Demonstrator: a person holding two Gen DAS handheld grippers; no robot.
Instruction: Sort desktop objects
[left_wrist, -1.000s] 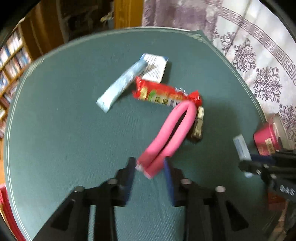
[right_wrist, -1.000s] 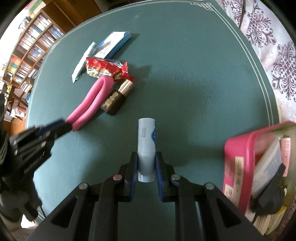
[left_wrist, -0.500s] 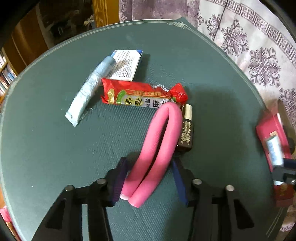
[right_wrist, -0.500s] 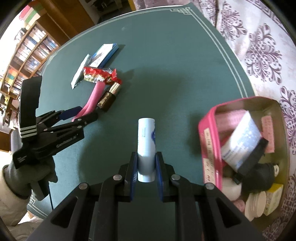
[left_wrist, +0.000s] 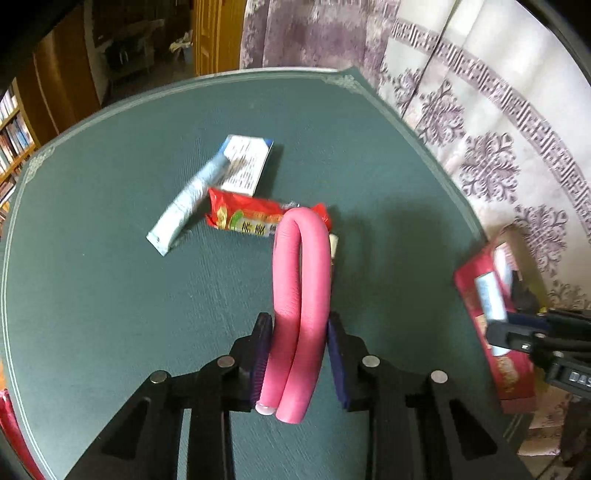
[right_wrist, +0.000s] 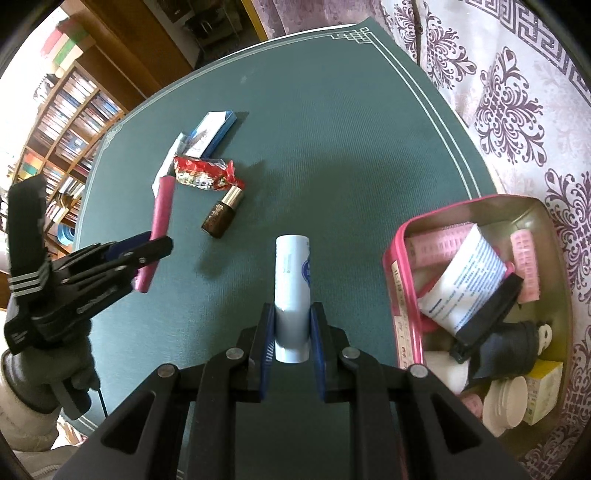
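Note:
My left gripper is shut on a bent pink foam roller and holds it off the green table; the roller also shows in the right wrist view. My right gripper is shut on a white and blue tube, held above the table left of a pink tin box. The box holds pink rollers, a white tube, black items and small jars. On the table lie a red snack packet, a pale sachet, a blue-edged box and a brown bottle.
The green table ends at a patterned purple and white cloth on the right. The pink tin box sits at the table's right edge. Bookshelves stand behind the table on the left.
My left gripper has closed on the pink roller and lifted it off the table. My right gripper has carried the tube closer to the pink tin box.

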